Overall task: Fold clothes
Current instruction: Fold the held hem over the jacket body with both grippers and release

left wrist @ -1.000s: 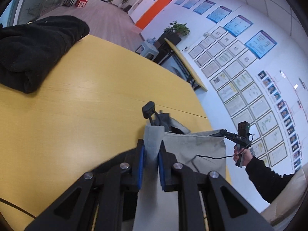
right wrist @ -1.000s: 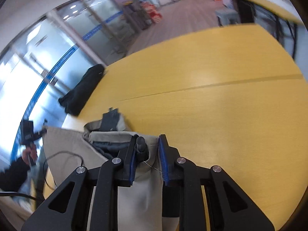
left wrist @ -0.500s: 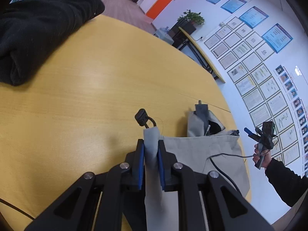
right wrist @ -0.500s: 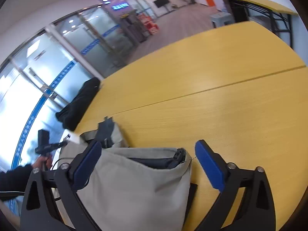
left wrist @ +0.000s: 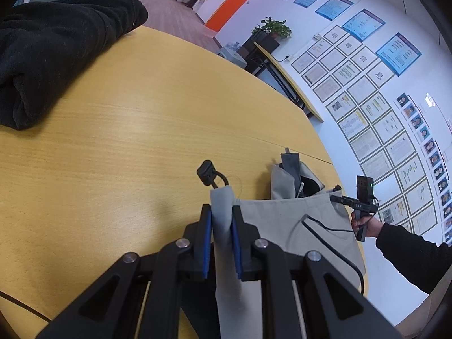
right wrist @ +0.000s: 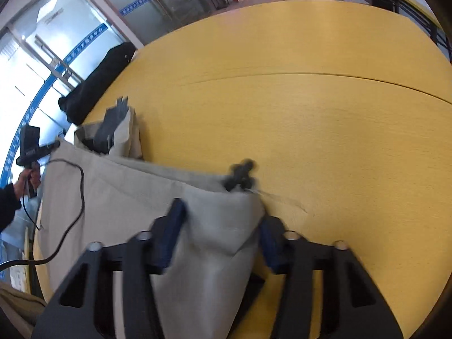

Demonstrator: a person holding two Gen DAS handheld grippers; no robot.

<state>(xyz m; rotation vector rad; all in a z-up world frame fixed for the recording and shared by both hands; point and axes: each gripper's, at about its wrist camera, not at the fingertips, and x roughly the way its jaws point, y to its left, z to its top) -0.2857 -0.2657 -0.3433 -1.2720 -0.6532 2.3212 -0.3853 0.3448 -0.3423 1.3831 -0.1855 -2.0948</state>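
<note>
A beige-grey garment (left wrist: 285, 220) with a drawstring and a black cord toggle (left wrist: 206, 171) lies on the yellow table (left wrist: 118, 130). My left gripper (left wrist: 221, 220) is shut on a bunched corner of the garment at its waistband. In the right wrist view the same garment (right wrist: 135, 192) spreads to the left, with a black toggle (right wrist: 241, 175) at its edge. My right gripper (right wrist: 217, 226) is open, its blue-padded fingers (right wrist: 172, 226) standing wide on either side of the cloth corner.
A black folded garment (left wrist: 53, 48) lies at the table's far left, also in the right wrist view (right wrist: 99, 79). A black cable (left wrist: 327, 237) runs over the beige cloth. Another person's hand holds a black device (left wrist: 364, 206) at the table's edge.
My right gripper went from shut on the garment corner to wide open and shifted over the cloth. My left gripper stayed shut on its corner and moved toward the black garment.
</note>
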